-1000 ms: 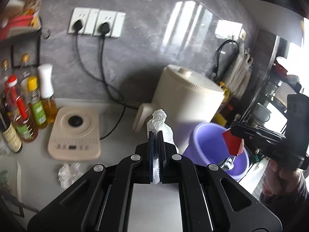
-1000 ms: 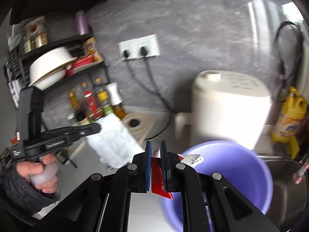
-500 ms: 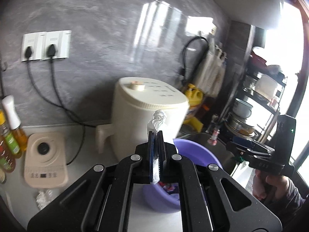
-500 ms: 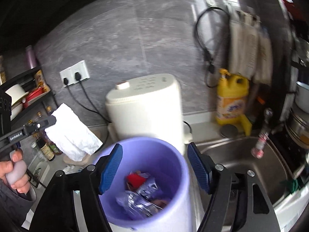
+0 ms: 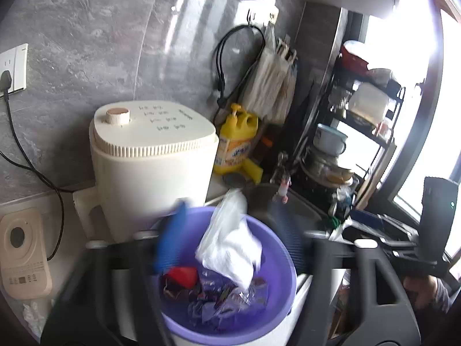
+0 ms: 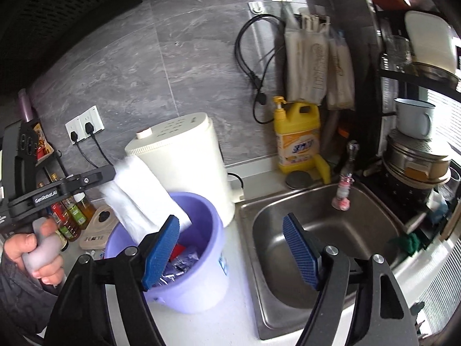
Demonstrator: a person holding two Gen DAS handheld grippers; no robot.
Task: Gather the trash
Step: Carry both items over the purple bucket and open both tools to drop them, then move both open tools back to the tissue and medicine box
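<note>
Landmark: purple bucket point(image 6: 184, 262), standing on the desk point(image 6: 230, 325) just left of the steel sink point(image 6: 317, 248).

1. Right hand-held gripper point(image 6: 230, 248): nearest the lens in the right wrist view, over the bucket's right rim and the sink's left edge. Jaws spread wide after just opening; nothing between the blue pads.
2. Left hand-held gripper point(image 5: 230, 236): directly above the bucket, motion-blurred. Jaws have just been opening and stand apart. A hand point(image 6: 37, 253) holds its grey grip, left of the bucket.
3. White tissue point(image 5: 230, 248): between the spread left jaws above the bucket mouth, lower end reaching into it; whether it touches either pad cannot be told through the blur.
4. Bucket contents: a red wrapper point(image 5: 181, 276) and clear crinkled plastic wrappers point(image 5: 224, 300) on the bottom.
5. Crumpled tissue point(image 5: 31, 314): on the desk, left of the bucket, in front of a cream induction plate point(image 5: 23, 253).
6. Cream appliance point(image 5: 152, 167): immediately behind the bucket, with a round knob on its lid.
7. Yellow detergent jug point(image 6: 296, 135): behind and right of the bucket, against the grey wall.
8. Sauce bottles point(image 6: 69, 216): far left of the bucket.
</note>
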